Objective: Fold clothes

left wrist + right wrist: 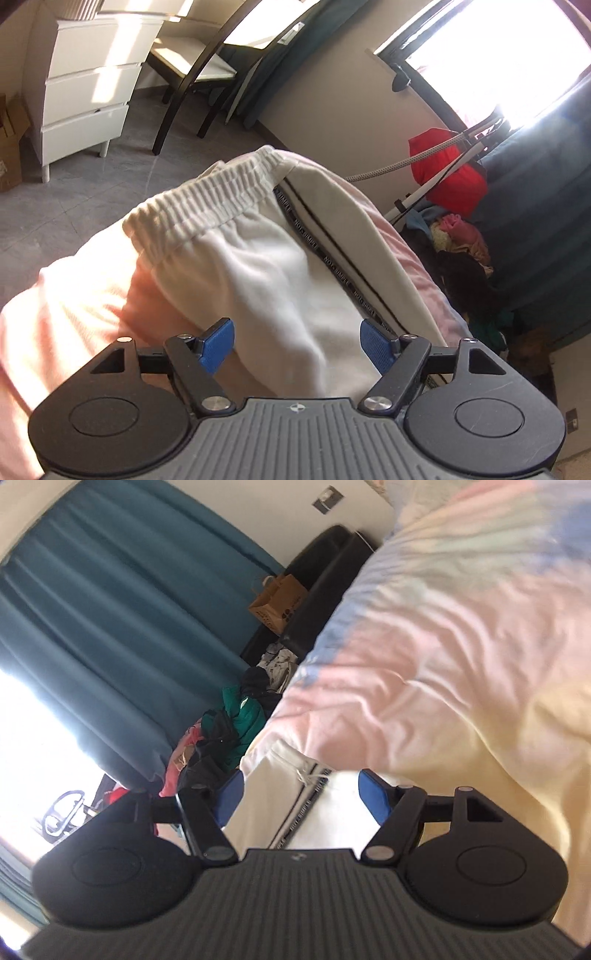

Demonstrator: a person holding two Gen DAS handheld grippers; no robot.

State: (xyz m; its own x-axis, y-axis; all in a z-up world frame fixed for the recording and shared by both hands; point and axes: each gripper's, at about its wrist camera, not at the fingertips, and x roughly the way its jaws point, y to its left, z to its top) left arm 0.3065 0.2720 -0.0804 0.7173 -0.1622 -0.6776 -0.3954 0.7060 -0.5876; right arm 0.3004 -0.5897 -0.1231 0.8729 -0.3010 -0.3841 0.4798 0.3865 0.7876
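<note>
White sweatpants (pixel 258 258) lie folded lengthwise on a pink bedspread (pixel 74 314), the ribbed waistband (pixel 207 199) at the far end and a dark lettered side stripe (pixel 332 258) running down them. My left gripper (pixel 297 343) hovers over the near part, open, its blue pads (pixel 218 343) wide apart and pressing on nothing. In the right wrist view the same sweatpants (pixel 266 805) show their drawstring (pixel 310 775) and stripe between the spread fingers. My right gripper (pixel 302 799) is open too. The pastel bedspread (pixel 443 646) fills the right of that view.
A white chest of drawers (pixel 88 92), a dark chair (pixel 192 74) and a cardboard box (pixel 9 147) stand on the grey floor. A red bag (pixel 443 173) and a clothes pile (pixel 229 723) lie beside the bed by teal curtains (pixel 92 609). A paper bag (pixel 279 602) leans on a black bench (pixel 325 590).
</note>
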